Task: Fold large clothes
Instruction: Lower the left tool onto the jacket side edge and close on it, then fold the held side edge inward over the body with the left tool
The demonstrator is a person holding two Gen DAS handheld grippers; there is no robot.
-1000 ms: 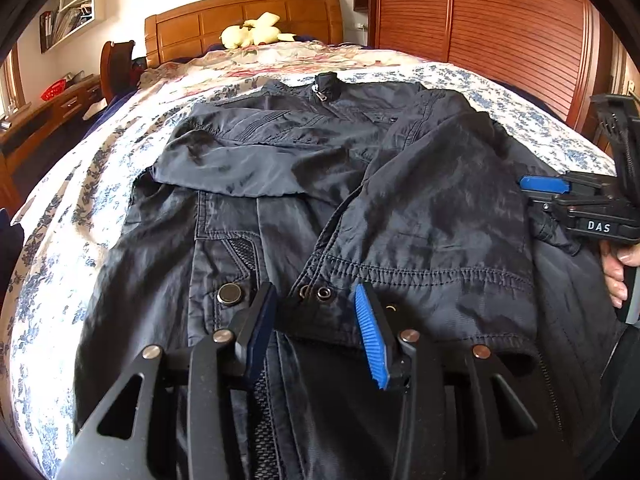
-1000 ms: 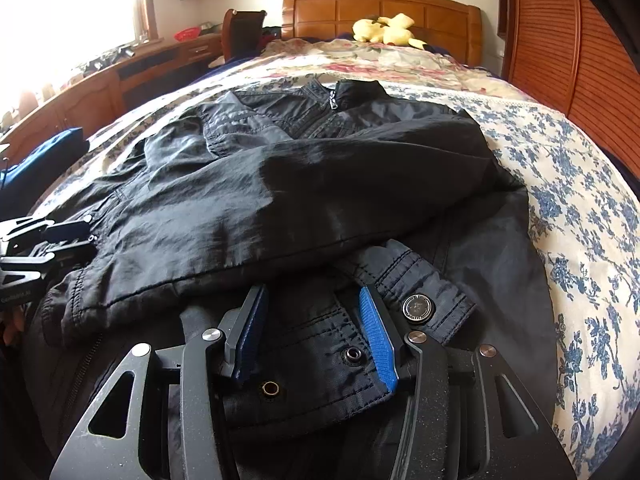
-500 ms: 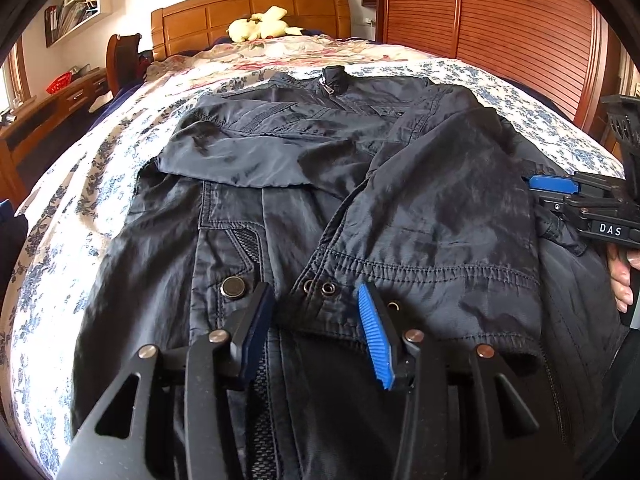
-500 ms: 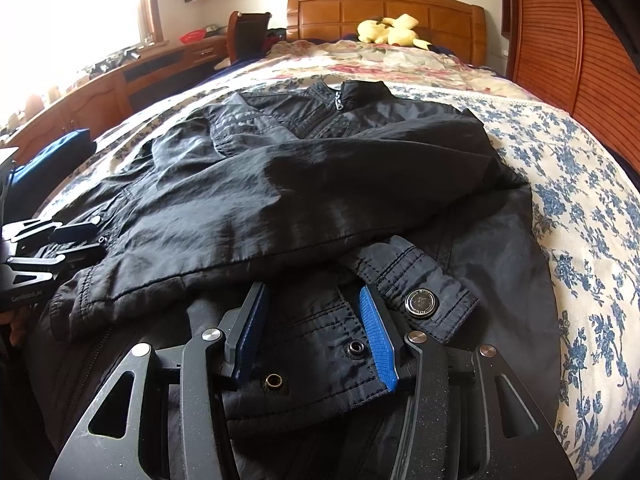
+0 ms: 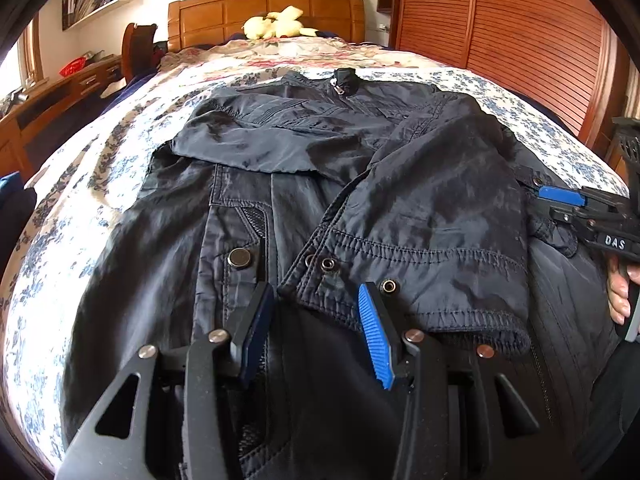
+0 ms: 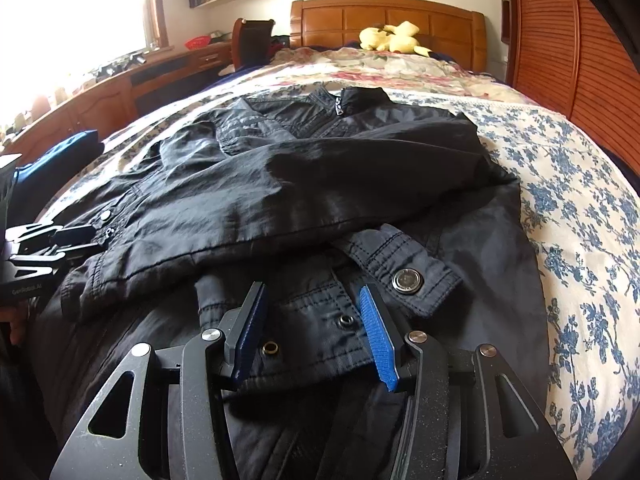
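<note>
A black jacket (image 5: pixel 312 184) lies flat on the bed, collar toward the headboard, both sleeves folded across its front; it also shows in the right wrist view (image 6: pixel 320 184). My left gripper (image 5: pixel 316 304) is open, low over the jacket's bottom hem, just before the cuff of the folded sleeve (image 5: pixel 420 280). My right gripper (image 6: pixel 312 308) is open over the hem at the jacket's right side, its jaws either side of a snap-studded cuff (image 6: pixel 348 320). Neither holds cloth. Each gripper shows at the edge of the other's view: the right one (image 5: pixel 560 200), the left one (image 6: pixel 68 240).
The bed has a blue-flowered cover (image 6: pixel 580 208) and a wooden headboard (image 5: pixel 264 12) with a yellow plush toy (image 5: pixel 276 24). A wooden desk (image 6: pixel 120 84) and chair (image 6: pixel 252 40) stand on the left. Slatted wooden wardrobe doors (image 5: pixel 520 32) run along the right.
Both grippers have drawn back slightly toward the jacket's bottom hem and risen a little; both stayed open. The jacket has not moved.
</note>
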